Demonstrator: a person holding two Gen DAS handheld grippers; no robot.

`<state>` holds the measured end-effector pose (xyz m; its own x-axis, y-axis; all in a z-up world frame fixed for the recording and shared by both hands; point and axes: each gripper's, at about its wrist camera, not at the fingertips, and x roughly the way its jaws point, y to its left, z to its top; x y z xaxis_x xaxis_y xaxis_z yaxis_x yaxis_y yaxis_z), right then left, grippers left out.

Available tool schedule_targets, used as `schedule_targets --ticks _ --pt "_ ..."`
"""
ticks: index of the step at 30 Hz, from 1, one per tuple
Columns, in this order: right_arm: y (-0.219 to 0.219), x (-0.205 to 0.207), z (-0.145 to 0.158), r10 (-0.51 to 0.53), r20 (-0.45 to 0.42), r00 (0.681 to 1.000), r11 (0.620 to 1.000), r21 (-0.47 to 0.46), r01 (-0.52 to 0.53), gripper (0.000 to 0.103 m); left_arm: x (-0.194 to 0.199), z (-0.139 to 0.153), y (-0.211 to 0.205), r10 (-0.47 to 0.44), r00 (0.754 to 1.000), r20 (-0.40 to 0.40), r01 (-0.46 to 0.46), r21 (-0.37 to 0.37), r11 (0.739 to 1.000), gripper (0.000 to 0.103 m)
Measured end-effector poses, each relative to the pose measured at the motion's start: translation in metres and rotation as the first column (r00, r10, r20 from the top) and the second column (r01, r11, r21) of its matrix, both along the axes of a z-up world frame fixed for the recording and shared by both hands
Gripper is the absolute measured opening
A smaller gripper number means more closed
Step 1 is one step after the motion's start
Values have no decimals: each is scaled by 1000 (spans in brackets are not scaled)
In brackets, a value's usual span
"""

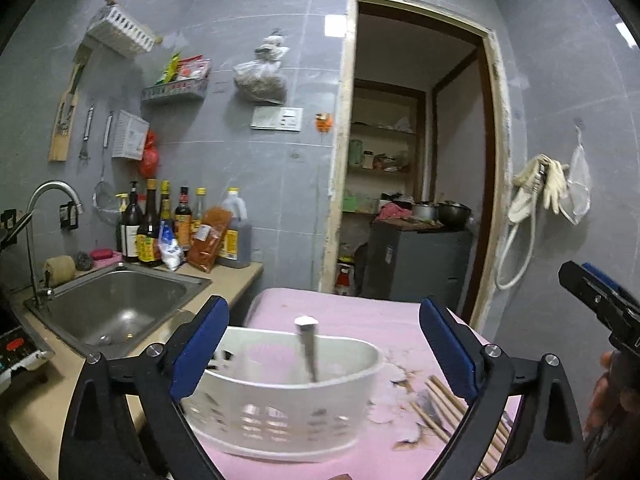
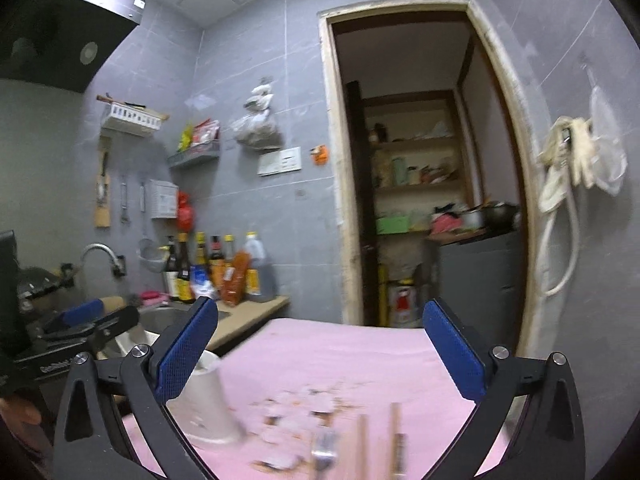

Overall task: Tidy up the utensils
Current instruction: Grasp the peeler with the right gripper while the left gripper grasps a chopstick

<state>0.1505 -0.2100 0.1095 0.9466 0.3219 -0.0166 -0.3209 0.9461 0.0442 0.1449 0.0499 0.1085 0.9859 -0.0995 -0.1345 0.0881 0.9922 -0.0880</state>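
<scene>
1. Between the spread jaws of the left gripper (image 1: 324, 320) stands a white basket (image 1: 288, 396) on the pink cloth (image 1: 360, 312); neither pad touches it.
2. A metal utensil (image 1: 309, 344) leans inside that basket.
3. Wooden chopsticks (image 1: 448, 408) lie by the left gripper's right-hand jaw.
4. The right gripper (image 2: 320, 328) is also spread wide, holding nothing; the basket sits against its left-hand jaw, the chopsticks low between its jaws.

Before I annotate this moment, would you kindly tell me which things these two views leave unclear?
- Chopsticks: left wrist view, lower ends hidden behind the left gripper finger; their number is unclear.
- Utensil in the white basket: its lower end is hidden by the basket wall and blurred.
- Items lying on the pink cloth: right wrist view, motion blur and the bottom edge cut them.
</scene>
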Motion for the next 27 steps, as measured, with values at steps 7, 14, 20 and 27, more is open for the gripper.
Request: schedule_targets --ticks 7,14,20,27 --pt "-41 -18 -13 -93 -3 996 991 -99 93 103 0 -17 -47 -92 993 -77 97 65 993 95" --pt "-66 -15 -38 -97 -138 986 984 -163 74 103 18 -47 -78 -162 952 -259 188 77 979 95" --pt "-73 5 -62 -61 -315 947 985 -170 7 86 33 -70 -96 -194 903 -383 241 79 967 94" --pt "-68 25 -90 -12 -472 881 980 -179 -82 65 63 -94 -112 -260 794 -549 331 33 943 64"
